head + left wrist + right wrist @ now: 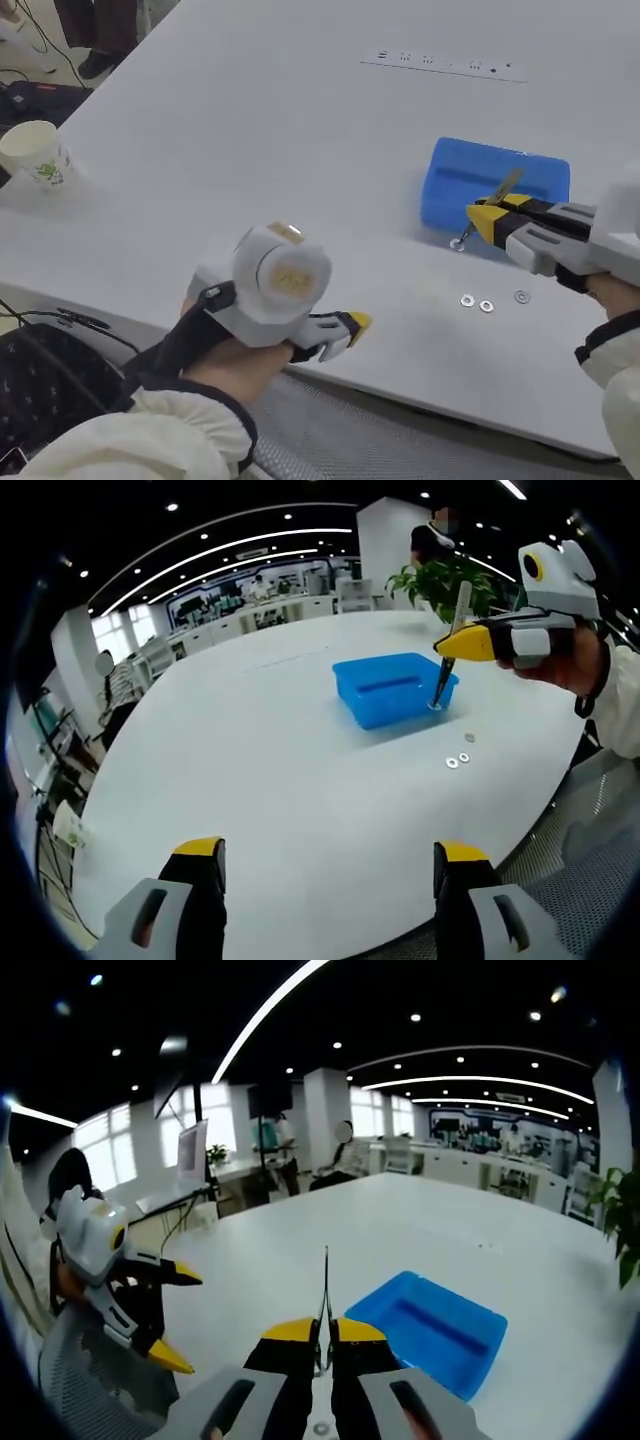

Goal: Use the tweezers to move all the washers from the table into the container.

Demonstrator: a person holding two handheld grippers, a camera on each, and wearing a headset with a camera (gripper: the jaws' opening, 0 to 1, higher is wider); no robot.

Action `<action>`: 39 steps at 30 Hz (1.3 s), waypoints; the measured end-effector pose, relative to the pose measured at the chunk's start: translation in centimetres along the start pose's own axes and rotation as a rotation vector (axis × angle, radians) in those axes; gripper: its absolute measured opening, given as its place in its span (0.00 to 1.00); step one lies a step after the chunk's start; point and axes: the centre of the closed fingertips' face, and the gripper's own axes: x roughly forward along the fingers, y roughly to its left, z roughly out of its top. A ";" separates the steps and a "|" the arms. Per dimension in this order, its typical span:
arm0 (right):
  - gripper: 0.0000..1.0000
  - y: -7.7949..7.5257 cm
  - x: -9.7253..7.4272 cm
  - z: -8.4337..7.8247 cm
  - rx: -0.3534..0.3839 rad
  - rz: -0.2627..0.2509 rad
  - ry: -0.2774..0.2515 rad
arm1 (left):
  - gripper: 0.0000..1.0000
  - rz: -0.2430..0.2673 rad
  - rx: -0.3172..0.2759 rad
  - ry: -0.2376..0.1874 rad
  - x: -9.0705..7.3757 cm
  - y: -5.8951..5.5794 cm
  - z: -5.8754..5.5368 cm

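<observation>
- Tweezers (505, 187) sit clamped between the closed jaws of the right gripper (485, 215); their tip meets one washer (458, 243) beside the blue container (440, 205), grip unclear.
- Three more washers (486, 306) lie on the table (250, 130) nearby.
- Left gripper (355, 322) gapes wide, empty.

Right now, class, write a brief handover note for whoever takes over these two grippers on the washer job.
Left gripper: open, holding nothing, over the table's near edge.
Right gripper: shut on the tweezers, whose tip is at a washer by the blue container's near corner; lifted or not, cannot tell.
Done: unclear, the container's contents cannot be made out.
Left: that washer, plus three washers lying on the table in front of the container.
</observation>
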 end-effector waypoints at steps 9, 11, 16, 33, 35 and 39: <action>0.01 -1.2 0.8 1.2 -0.025 -0.017 -0.014 | 0.86 0.001 -0.001 0.002 0.0 0.0 -0.1; 0.01 -1.5 1.0 1.6 -0.027 -0.022 -0.021 | 0.86 -0.001 0.002 0.005 0.0 0.0 -0.1; 0.01 -3.0 1.7 2.7 -0.038 -0.050 -0.042 | 0.86 -0.001 0.005 0.010 0.0 0.0 -0.2; 0.01 -6.1 4.1 1.2 -0.010 -0.098 -0.013 | 0.86 0.005 0.010 0.033 0.1 0.1 -0.6; 0.01 -6.3 4.4 0.8 -0.013 -0.104 -0.006 | 0.86 0.007 0.012 0.035 0.1 0.1 -0.6; 0.01 -6.6 4.9 -0.1 -0.002 -0.105 0.013 | 0.86 0.006 0.014 0.040 0.1 0.1 -0.7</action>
